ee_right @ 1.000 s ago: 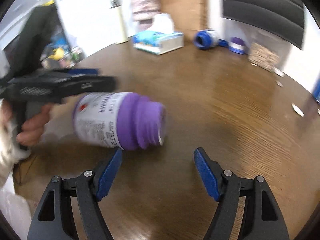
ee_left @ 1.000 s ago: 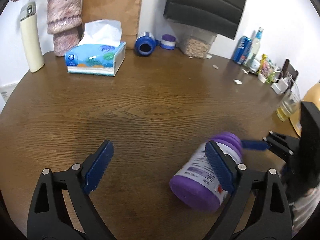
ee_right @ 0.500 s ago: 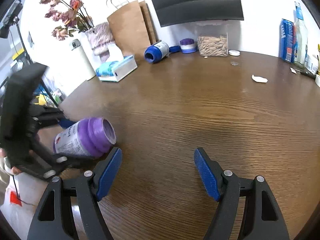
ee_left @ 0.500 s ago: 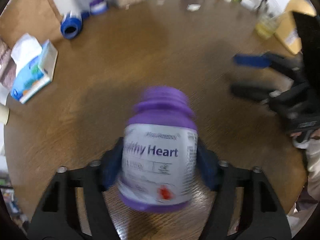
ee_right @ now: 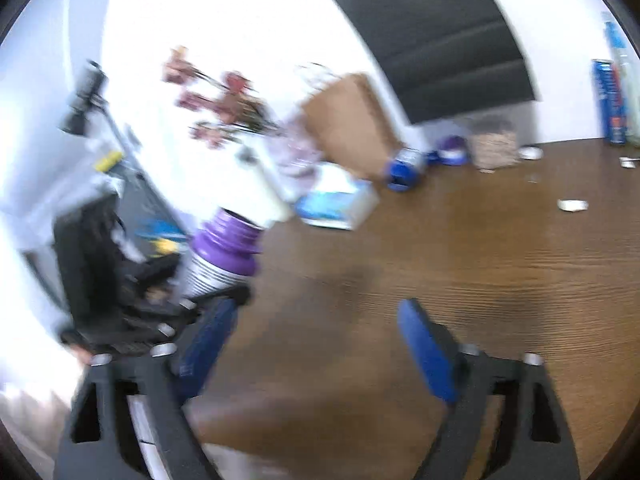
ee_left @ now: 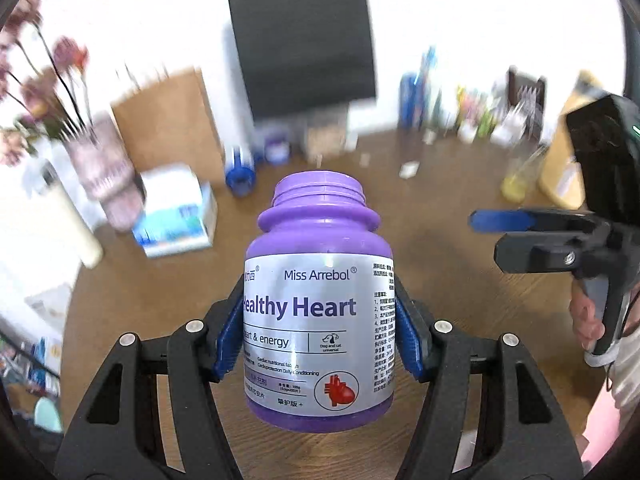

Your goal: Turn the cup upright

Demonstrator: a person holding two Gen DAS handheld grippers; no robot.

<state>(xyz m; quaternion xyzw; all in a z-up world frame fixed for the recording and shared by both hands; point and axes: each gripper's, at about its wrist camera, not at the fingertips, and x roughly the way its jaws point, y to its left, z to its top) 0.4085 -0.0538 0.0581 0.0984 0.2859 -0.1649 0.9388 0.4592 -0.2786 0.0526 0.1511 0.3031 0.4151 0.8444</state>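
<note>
purple bottle (ee_left: 318, 292) now upright, capless | left hand-held gripper (ee_left: 320, 336) clamps it | right hand-held gripper (ee_right: 316, 344) spread, empty

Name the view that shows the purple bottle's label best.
The left wrist view. There the purple bottle stands upright and sharp between the left gripper fingers, its "Healthy Heart" label facing the camera. In the right wrist view the bottle appears small, blurred and at the left side, with only stripes of label visible; the right gripper is open and empty.

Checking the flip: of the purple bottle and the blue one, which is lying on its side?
The blue bottle by the paper bag lies on its side; the purple bottle is held mouth-up in the left gripper.
</note>
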